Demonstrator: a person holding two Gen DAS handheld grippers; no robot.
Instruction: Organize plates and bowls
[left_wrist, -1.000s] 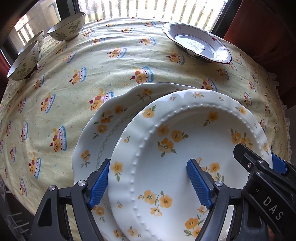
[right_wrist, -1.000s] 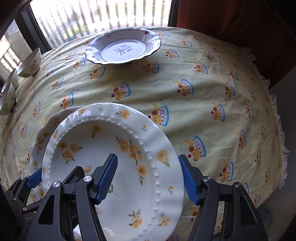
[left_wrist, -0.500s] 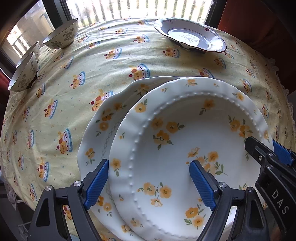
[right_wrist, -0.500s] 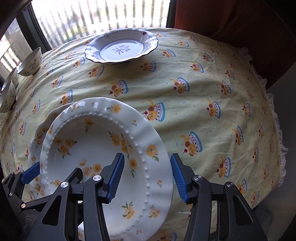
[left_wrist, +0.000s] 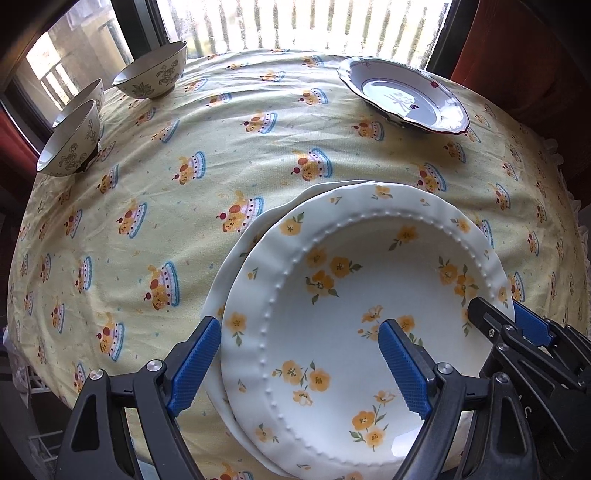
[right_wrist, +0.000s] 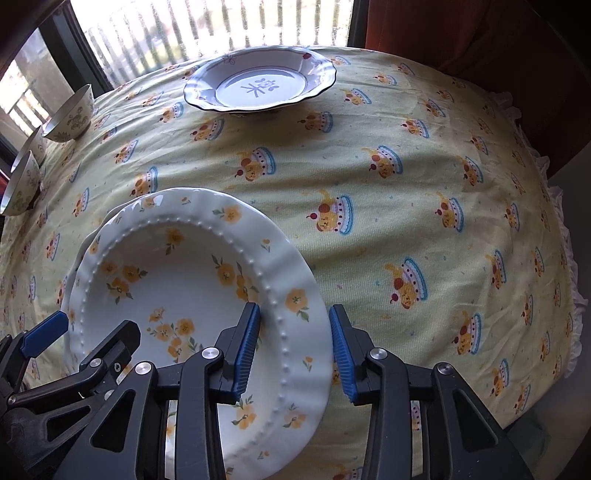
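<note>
Both tools sit at the near edge of the desk (right_wrist: 424, 155), one at each side of a white yellow-flowered plate (left_wrist: 369, 314). Left tool (left_wrist: 299, 358) is spread wide, one blue pad outside the plate's left rim and the other over the plate's well, gripping nothing. Right tool (right_wrist: 293, 343) is much narrower, its pads straddling the plate's right rim with a little gap visible at each side, so it looks not quite clamped; whether a pad already touches the rim I cannot tell. That plate lies on a second floral plate (left_wrist: 255, 236), of which only a sliver of rim shows at the left and far side, both on the yellow cupcake-print tablecloth (left_wrist: 221, 155). Well apart at the far side stands a purple-rimmed plate (right_wrist: 260, 85), and three patterned bowls (left_wrist: 151, 75) sit at the far left by the window. Glazed ceramic like this is likely stiff, fairly heavy, slick under the pads and prone to chipping or breaking if dropped. My judgement is that the best hold is across the broad scalloped rim, just outside the beaded ridge, with a pad above and a pad below, keeping the plate level so that it does not slide off or scrape the one beneath.
</note>
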